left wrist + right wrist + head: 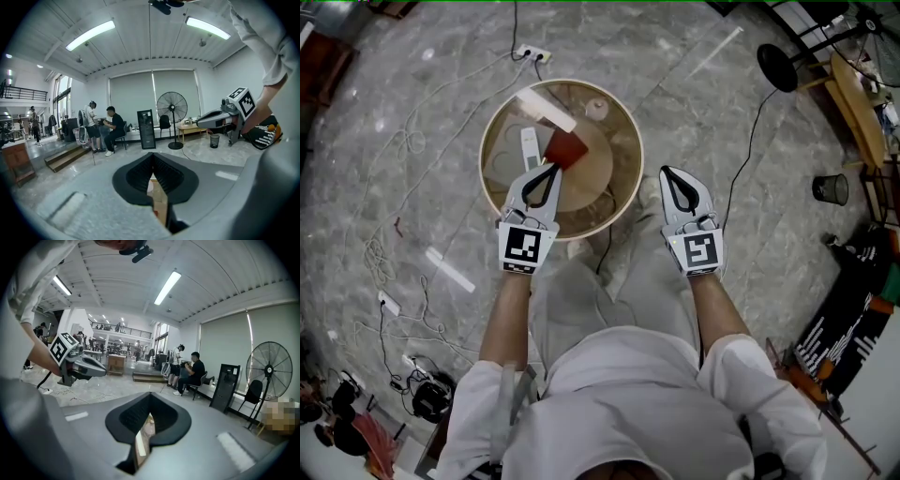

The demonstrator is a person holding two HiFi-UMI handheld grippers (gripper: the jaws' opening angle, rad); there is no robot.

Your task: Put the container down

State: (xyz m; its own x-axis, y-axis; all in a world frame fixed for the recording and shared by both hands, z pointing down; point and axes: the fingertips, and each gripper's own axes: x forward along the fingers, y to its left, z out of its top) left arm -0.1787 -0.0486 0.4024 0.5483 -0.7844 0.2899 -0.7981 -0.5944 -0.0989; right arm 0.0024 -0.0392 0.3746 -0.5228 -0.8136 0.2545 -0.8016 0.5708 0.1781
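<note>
No words or numbers can be read anywhere. The left gripper (549, 171) and right gripper (669, 172) each carry a cube showing only black-and-white square patterns. White markings on a black bag (844, 337), lower right of the head view, are illegible.

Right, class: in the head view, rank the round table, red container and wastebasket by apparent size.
1. Round table, clearly largest.
2-3. Red container and wastebasket look alike; the wastebasket sits farther off, so unranked.

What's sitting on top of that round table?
A red-brown container, a white bar, a flat white piece and a small pale roll. The left gripper hides part of the round table.
</note>
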